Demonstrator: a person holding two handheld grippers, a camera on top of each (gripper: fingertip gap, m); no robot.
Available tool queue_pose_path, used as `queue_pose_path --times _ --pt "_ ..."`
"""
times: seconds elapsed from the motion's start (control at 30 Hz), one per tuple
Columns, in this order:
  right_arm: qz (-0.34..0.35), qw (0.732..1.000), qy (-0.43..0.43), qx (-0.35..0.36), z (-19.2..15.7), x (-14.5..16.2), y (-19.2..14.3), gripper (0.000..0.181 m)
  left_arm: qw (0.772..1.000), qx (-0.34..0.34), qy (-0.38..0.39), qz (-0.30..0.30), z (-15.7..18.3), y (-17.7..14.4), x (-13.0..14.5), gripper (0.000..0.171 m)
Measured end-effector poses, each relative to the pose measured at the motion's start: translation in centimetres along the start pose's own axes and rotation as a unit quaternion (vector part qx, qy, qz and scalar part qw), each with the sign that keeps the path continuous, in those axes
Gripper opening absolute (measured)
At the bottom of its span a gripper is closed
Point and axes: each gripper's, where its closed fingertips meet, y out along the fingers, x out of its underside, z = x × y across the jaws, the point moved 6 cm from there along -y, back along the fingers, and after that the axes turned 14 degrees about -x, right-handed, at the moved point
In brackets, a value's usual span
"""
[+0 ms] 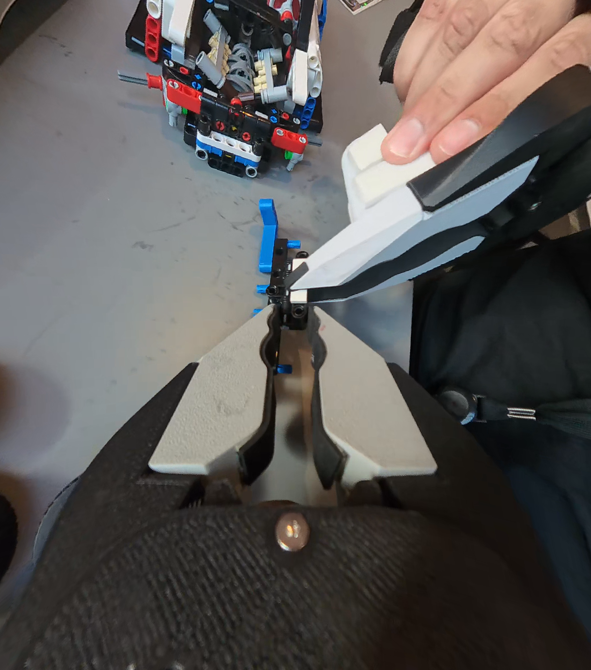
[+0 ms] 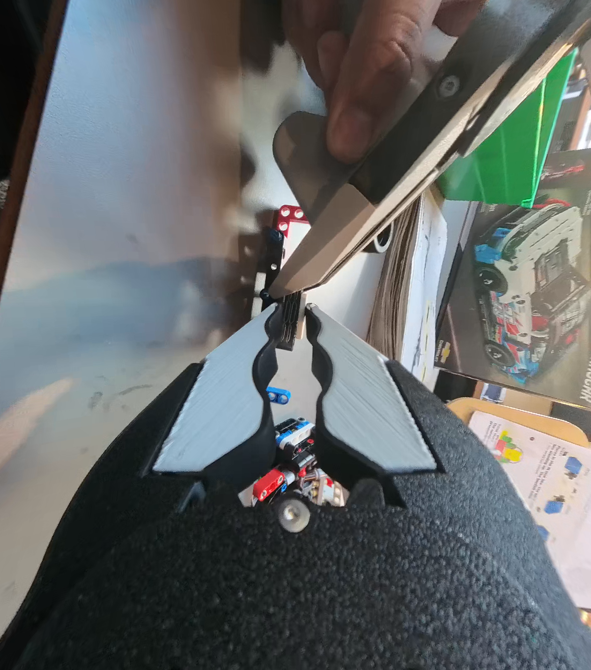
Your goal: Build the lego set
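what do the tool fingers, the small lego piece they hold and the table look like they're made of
Left tool fingers: matte grey plastic, faintly grainy, likely 3D-printed, with black wavy, rubbery-looking pads. Black-and-blue subassembly, also gripped by the right tool: glossy moulded plastic with pin holes. Table: smooth grey, scuffed; laminate or painted, hard to tell.

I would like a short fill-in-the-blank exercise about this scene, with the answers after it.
1. The left gripper is shut on a black beam assembly that carries a ____ curved piece.
2. The right gripper pinches a small ____ piece on it.
3. The half-built car stands on the ____ table.

Answers: blue; white; grey
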Motion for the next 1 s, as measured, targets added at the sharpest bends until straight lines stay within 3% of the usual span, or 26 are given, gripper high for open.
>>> queue_pose_path --times 0.17,0.27,0.53,0.73,1.0 --pt "0.023 0.995 0.075 -0.053 0.8 0.3 -0.1 0.011 0.999 -0.035 0.031 0.018 0.2 0.0 -0.1 0.012" --pt "0.021 0.996 0.075 -0.052 0.9 0.3 0.0 0.010 0.993 -0.081 0.076 0.030 0.7 -0.1 -0.4 0.010" --pt "0.055 0.988 0.124 -0.076 1.3 0.7 -0.1 0.011 0.938 -0.229 0.258 0.049 1.9 -0.1 -0.5 0.014" --pt "0.085 0.983 0.146 -0.079 1.4 1.0 0.0 0.011 0.908 -0.264 0.321 0.054 2.2 0.0 -0.3 0.014" --pt "0.098 0.986 0.133 -0.016 0.4 1.3 -0.6 0.018 0.918 -0.238 0.307 0.076 2.7 0.2 -0.1 0.014"
